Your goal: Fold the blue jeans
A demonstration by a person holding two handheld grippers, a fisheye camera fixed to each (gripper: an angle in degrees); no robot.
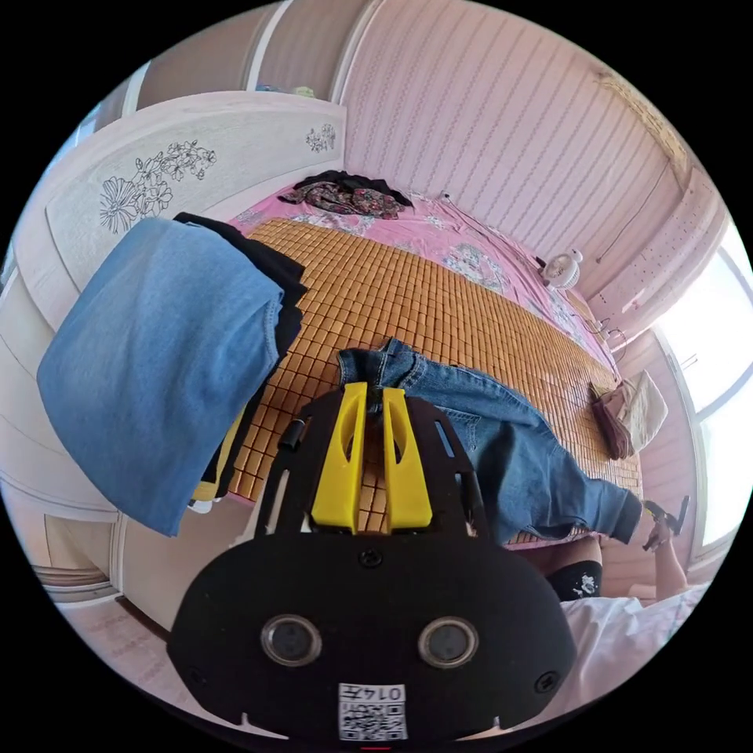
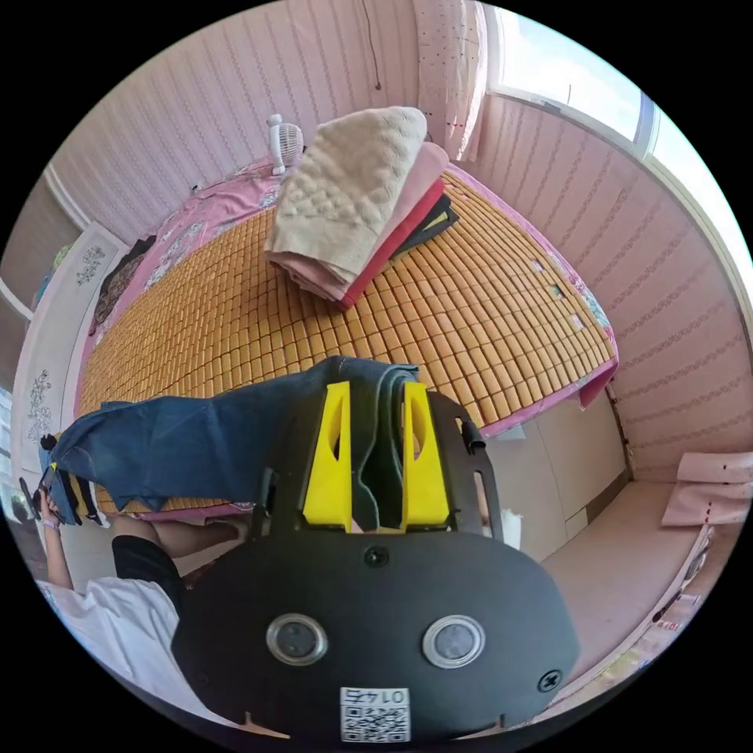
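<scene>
Fingers [image 2: 424,463] of right gripper [image 2: 376,416] clamp blue jeans [image 2: 188,451] over bed [image 2: 486,314].

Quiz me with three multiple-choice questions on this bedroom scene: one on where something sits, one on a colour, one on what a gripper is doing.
1. Where does the small white fan stand?
A. on the pink bedsheet by the striped wall
B. on the floor
C. on the window sill

2. What colour is the top item of the folded clothes stack on the woven bamboo mat?
A. black
B. cream
C. green

3. What is the right gripper doing?
A. hanging open over the mat
B. gripping the fan
C. clamped on the blue denim jeans

Answers:
1 A, the fan sits at the bed's far edge against the wall.
2 B, a cream quilted piece lies uppermost.
3 C, denim is bunched between its two yellow jaws in the right gripper view.
</scene>
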